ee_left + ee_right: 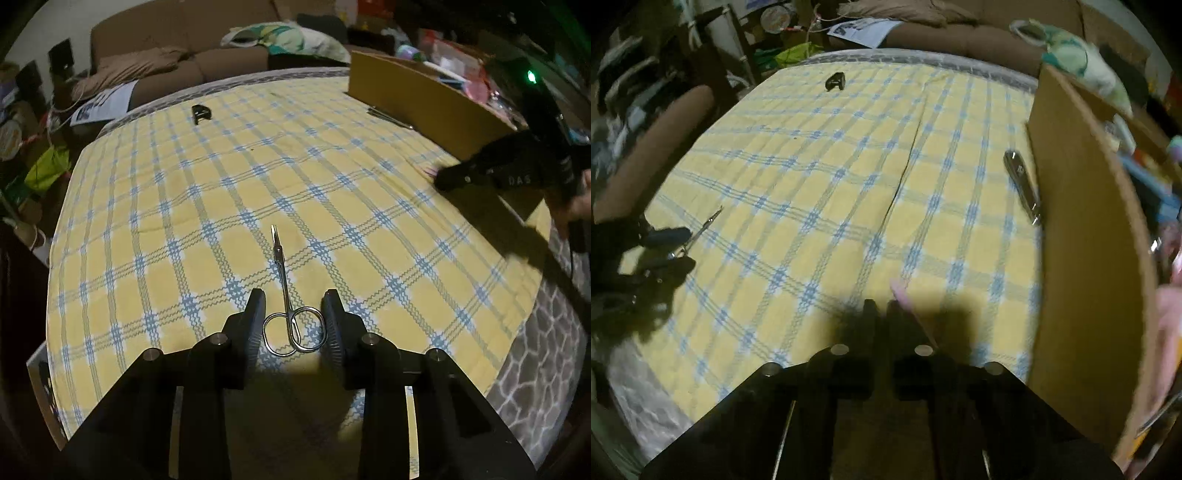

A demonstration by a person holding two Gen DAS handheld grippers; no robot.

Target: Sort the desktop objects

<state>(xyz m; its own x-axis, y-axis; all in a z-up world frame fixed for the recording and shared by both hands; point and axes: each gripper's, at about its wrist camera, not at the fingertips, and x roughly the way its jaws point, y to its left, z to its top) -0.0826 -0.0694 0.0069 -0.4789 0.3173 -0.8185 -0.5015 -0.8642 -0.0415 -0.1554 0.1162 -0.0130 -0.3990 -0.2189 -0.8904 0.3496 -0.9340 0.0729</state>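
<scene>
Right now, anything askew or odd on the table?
One oddity: a crease runs down the checked tablecloth. The scissors lie flat, handle loops between the left gripper fingers. A pink object pokes from the right gripper.

Both handheld tools are matte black plastic. The left gripper (pixel 294 306) has two blunt fingers (pixel 255 314) with finely ribbed inner pads and round silver pivot pins. The right gripper (pixel 882 308) shows matching silver pins; white lettering marks its housing.

Both wrist cameras look steeply down, close over the same checked tablecloth (pixel 229 177), facing the sofa (pixel 207 55)
</scene>
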